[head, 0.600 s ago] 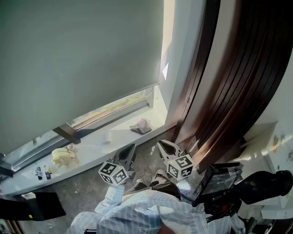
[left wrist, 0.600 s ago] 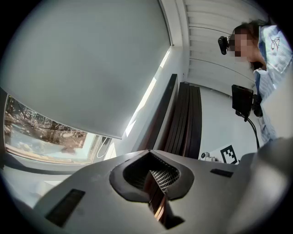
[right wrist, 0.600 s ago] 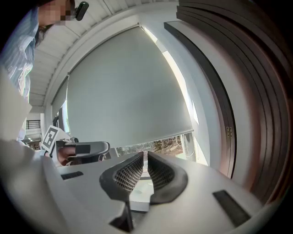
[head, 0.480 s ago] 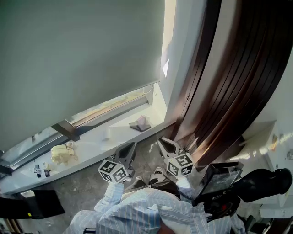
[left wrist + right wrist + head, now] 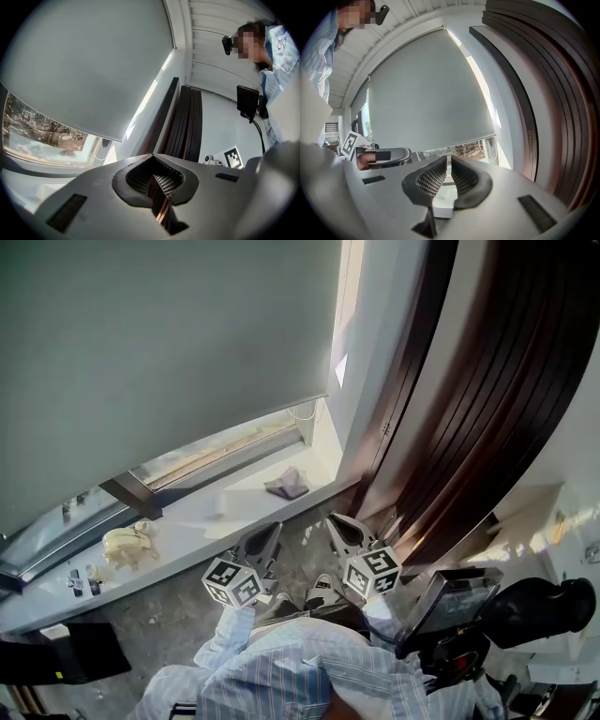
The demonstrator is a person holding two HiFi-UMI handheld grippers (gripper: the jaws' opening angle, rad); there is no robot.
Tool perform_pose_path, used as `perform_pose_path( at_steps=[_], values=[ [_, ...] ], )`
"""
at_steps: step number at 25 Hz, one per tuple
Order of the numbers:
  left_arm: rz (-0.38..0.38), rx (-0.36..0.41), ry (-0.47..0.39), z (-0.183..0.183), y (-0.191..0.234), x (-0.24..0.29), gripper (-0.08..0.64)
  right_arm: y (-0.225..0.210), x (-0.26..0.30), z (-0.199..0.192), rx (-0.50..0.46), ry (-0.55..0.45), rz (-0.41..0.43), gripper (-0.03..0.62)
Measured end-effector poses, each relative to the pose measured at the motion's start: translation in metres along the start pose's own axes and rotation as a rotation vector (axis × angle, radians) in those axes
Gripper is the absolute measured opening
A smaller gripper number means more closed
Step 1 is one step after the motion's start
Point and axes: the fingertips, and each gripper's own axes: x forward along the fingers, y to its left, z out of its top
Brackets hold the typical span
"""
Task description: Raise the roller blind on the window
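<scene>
With the left gripper (image 5: 152, 155) shut and empty and the right gripper (image 5: 450, 159) barely parted and also empty, the right should open wider to pinch the pull cord (image 5: 302, 412).

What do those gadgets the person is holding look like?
The left gripper and right gripper are pale grey plastic, each with two curved jaws lined with dark meshed pads. Each carries a white cube printed with black square markers. The sleeves are light blue striped shirt cloth.
</scene>
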Motion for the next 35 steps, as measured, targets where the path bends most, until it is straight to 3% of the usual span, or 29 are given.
perform_pose_path(
  at_steps=[6,10,17,21,29,35],
  values=[
    [-0.003,-0.006,0.0,0.0,0.001,0.014,0.005,-0.007,0.006,0.007,0.005,-0.024,0.05,0.032],
    [-0.018,0.029,-0.004,0.005,-0.001,0.035,0.005,-0.021,0.011,0.014,-0.008,-0.029,0.066,0.032],
    [-0.066,0.087,-0.075,0.041,0.002,0.104,0.005,-0.06,0.029,0.041,-0.024,-0.032,0.082,0.032],
    [-0.05,0.154,-0.098,0.063,0.013,0.145,0.005,-0.083,0.047,0.062,-0.031,-0.062,0.118,0.034],
    [-0.014,0.226,-0.124,0.121,0.064,0.195,0.005,-0.114,0.119,0.134,-0.155,-0.136,0.125,0.034],
    [-0.072,0.286,-0.131,0.166,0.106,0.235,0.005,-0.135,0.191,0.21,-0.285,-0.172,0.069,0.054]
  ],
)
